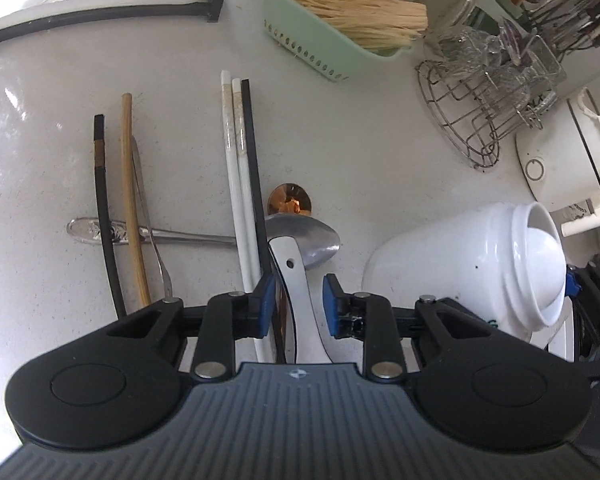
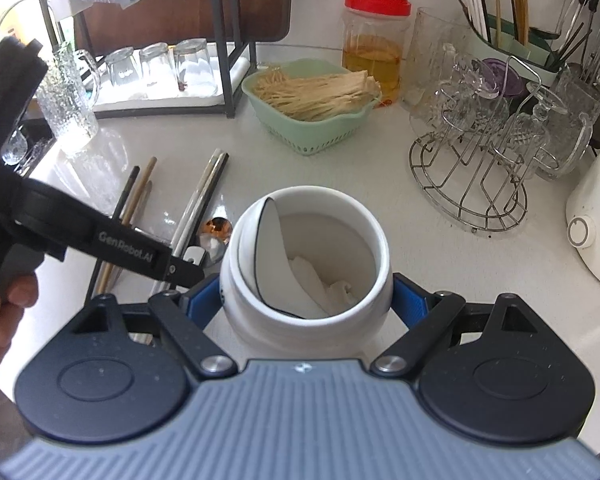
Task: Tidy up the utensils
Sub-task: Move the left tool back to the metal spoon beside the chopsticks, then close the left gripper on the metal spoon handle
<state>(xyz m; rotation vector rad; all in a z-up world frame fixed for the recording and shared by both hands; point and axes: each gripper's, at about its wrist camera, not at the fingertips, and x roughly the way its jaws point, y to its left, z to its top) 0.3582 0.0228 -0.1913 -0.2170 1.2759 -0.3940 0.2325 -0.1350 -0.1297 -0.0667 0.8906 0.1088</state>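
My left gripper [image 1: 299, 300] is open, its blue pads either side of a white ceramic spoon handle [image 1: 296, 280] without touching it. That spoon lies over a steel spoon [image 1: 308, 240] and a copper spoon [image 1: 289, 199]. Two white chopsticks [image 1: 236, 168], black chopsticks [image 1: 254, 168] and a bamboo chopstick [image 1: 130, 184] lie on the counter to the left. My right gripper [image 2: 306, 300] is shut on a white ceramic jar [image 2: 306, 280] tilted toward the camera, with a white spoon [image 2: 276, 256] inside. The jar also shows in the left wrist view [image 1: 472, 264].
A green basket [image 2: 312, 116] of dried noodles stands behind. A wire rack [image 2: 472, 184] with glass cups is at right, a white appliance [image 2: 596, 224] at far right. A black shelf [image 2: 160, 76] with upturned glasses is at back left. An ornate silver utensil [image 1: 100, 232] lies crosswise under the chopsticks.
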